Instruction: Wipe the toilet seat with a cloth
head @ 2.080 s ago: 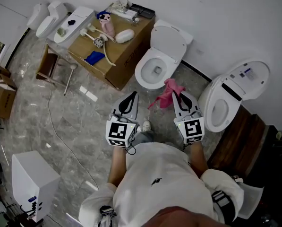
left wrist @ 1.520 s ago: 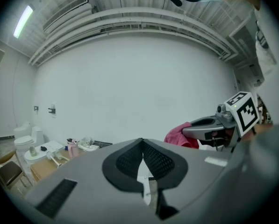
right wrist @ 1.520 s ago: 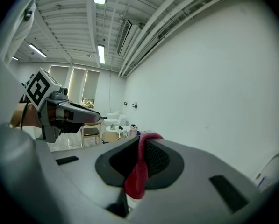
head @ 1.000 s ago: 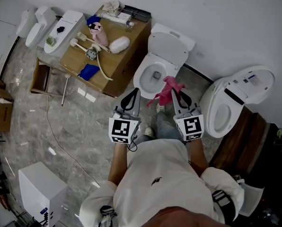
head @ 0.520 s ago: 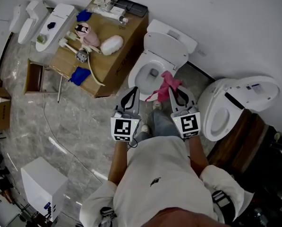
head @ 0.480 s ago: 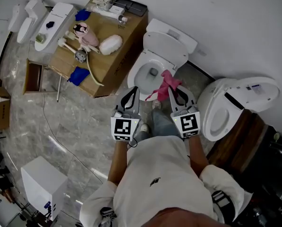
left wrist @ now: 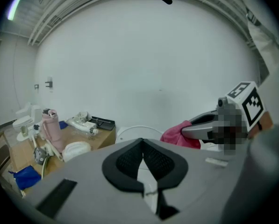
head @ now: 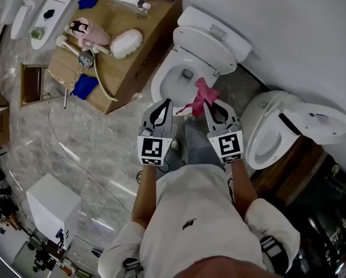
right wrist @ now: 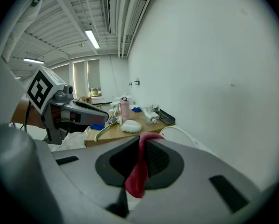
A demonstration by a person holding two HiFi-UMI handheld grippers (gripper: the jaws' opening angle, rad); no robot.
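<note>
Cloth [head: 200, 94], pink and crumpled, hung pinched between the closed jaws of the right gripper [head: 212, 106], by the white toilet seat [head: 159, 90]; the left gripper [head: 163, 103] hovered alongside, jaws together, empty.

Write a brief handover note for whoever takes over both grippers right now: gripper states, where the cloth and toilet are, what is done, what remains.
Left gripper: shut, empty, held beside the right one.
Right gripper: shut on the pink cloth, which hangs from its tips.
Toilet seat: straight ahead, lid up. The cloth hangs by the seat's near rim; contact unclear.
Done: cloth gripped and held at the toilet.
Left: wipe around the seat.
</note>
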